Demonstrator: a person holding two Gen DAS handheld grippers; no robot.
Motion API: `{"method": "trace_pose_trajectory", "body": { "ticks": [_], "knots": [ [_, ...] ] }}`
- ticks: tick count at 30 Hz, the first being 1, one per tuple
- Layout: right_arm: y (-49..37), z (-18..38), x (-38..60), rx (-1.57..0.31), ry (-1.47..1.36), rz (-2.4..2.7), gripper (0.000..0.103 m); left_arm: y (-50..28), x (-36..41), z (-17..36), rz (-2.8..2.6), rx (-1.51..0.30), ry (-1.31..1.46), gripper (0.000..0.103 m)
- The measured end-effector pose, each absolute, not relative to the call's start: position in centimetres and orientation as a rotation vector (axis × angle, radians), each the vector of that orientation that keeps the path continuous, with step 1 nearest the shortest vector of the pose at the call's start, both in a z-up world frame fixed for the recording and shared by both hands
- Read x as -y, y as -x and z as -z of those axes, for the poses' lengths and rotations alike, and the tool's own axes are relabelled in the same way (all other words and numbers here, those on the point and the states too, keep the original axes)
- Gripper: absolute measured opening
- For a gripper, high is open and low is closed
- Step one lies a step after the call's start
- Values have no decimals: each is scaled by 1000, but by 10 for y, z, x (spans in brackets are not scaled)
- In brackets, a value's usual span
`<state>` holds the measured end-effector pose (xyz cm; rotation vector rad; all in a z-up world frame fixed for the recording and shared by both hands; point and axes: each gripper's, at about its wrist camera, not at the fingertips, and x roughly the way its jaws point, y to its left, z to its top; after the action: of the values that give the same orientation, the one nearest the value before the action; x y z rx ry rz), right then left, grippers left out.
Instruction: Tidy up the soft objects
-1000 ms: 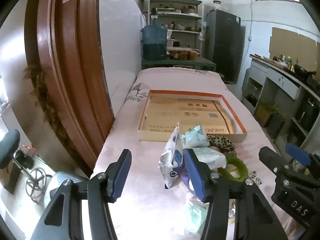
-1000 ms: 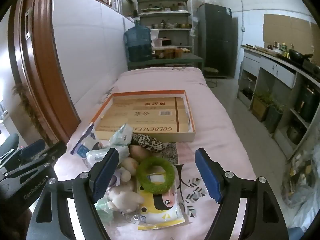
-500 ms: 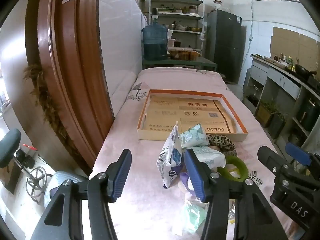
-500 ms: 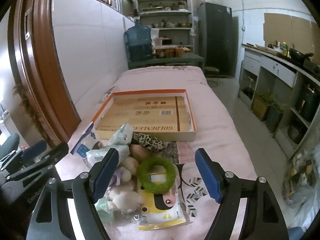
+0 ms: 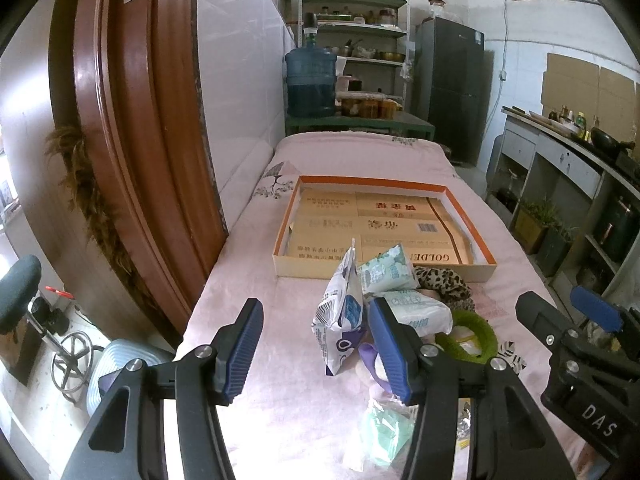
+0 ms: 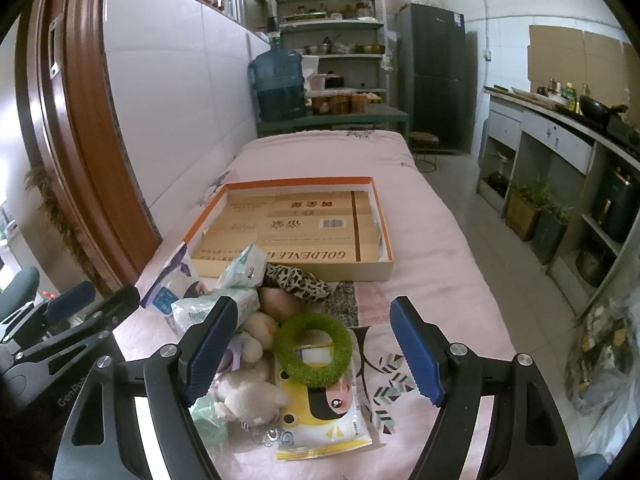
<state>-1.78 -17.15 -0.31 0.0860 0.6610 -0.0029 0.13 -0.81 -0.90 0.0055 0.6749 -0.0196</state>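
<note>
Altogether, the soft things sit in one heap on the pink bedcover (image 6: 436,248), just in front of the near wall of a single shallow cardboard tray (image 6: 384,224) with an orange rim. In the right wrist view the heap counts out as: one green fuzzy ring (image 6: 314,348), one yellow cartoon-printed pack (image 6: 320,420) lying flat under it, one leopard-print cloth (image 6: 298,280), two tissue packs (image 6: 242,264) in white and pale green, one blue-and-white pouch (image 6: 168,284), and at least two cream plush toys (image 6: 248,398); a crumpled pale green wrapper shows at the near left edge, partly hidden. The ring lies flat, its hole facing up, resting on the upper end of the yellow pack. That pack's long axis runs from the camera toward the tray. In the left wrist view the pouch (image 5: 340,316) stands on edge, its long axis upright and leaning slightly right, touching the tissue packs (image 5: 386,270) beside it. The tray's long axis runs across the bed, its open side up, holding nothing soft.

The left gripper (image 5: 316,348) has its jaws wide apart with nothing between them, hovering over the cover left of the heap. The right gripper (image 6: 312,356) is likewise spread wide and holds nothing, with the ring seen between its fingers
</note>
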Motion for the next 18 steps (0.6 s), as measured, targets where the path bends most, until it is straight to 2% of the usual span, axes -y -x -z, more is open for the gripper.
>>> {"method": "trace_pose_trajectory", "body": {
  "ticks": [18],
  "knots": [
    [17, 6, 173, -666, -88, -4, 80, -1, 8, 10, 19, -678, -4, 56]
  ]
}}
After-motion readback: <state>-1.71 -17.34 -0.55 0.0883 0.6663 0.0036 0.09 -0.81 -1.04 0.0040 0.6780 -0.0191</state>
